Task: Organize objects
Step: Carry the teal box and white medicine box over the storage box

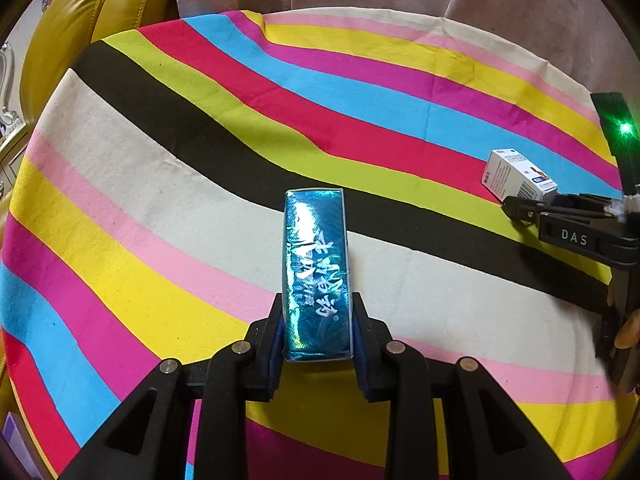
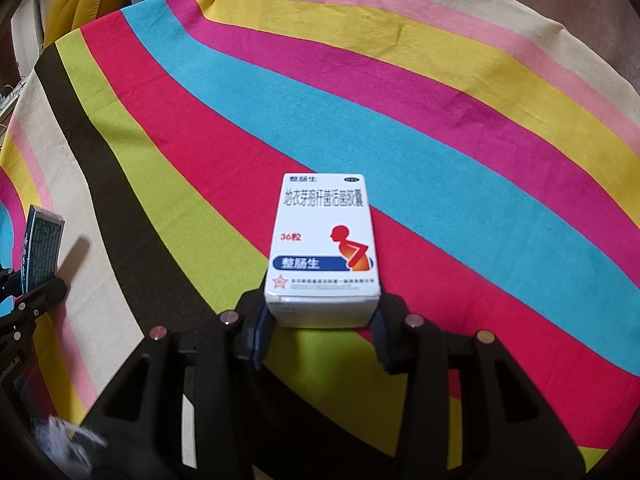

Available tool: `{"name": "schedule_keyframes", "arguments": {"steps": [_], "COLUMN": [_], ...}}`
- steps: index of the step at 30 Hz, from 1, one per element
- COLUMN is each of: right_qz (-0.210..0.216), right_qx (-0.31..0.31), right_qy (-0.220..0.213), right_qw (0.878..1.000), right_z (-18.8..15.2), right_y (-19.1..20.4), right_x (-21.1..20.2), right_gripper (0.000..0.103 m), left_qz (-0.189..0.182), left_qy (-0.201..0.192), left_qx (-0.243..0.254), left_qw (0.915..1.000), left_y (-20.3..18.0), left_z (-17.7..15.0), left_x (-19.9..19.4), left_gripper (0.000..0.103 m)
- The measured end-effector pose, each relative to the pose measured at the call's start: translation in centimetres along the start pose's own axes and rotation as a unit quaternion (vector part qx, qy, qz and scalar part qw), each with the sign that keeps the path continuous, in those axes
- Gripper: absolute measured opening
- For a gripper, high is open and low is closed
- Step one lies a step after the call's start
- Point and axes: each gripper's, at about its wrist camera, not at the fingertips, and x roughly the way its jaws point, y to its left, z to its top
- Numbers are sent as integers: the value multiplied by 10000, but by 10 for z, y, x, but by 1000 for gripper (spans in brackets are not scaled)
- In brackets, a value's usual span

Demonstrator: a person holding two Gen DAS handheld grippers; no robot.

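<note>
Now | left gripper (image 1: 318, 320) clamped on blue box (image 1: 316, 264) | right gripper (image 2: 320, 316) clamped on white medicine box (image 2: 322, 240)

Wrist views, near, shared striped cloth (image 1: 160, 208)

Striped cloth (image 1: 160, 200) over a round table — yellow leather sofa (image 1: 60, 32) behind.

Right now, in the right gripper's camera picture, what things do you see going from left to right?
Left gripper holding the shiny blue box → white medicine box held in the right gripper.
</note>
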Motion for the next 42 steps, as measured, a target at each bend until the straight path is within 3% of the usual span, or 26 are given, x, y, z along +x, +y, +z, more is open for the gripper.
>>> {"name": "schedule_keyframes", "arguments": {"steps": [8, 19, 26, 33, 42], "right_qz": [-67, -102, -81, -27, 221], "right_qx": [160, 458, 629, 431, -106], "right_qy": [43, 98, 144, 212, 228], "right_qw": [9998, 9988, 9979, 9988, 9994], "right_z": [-17, -93, -127, -148, -164], "right_y": [8, 43, 47, 67, 117], "right_x": [-16, -83, -112, -133, -155], "right_gripper": [44, 45, 45, 45, 45], "left_qz": [-15, -63, -503, -435, -323], "left_qy": [-3, 0, 22, -34, -183], "left_qx": [-92, -204, -459, -312, -314], "left_qw": [10000, 9998, 9977, 9986, 9988], "left_y": [2, 6, -1, 7, 31], "left_z": [2, -2, -54, -100, -126], "left_x": [2, -3, -51, -90, -127], "left_gripper": [30, 30, 30, 30, 30]}}
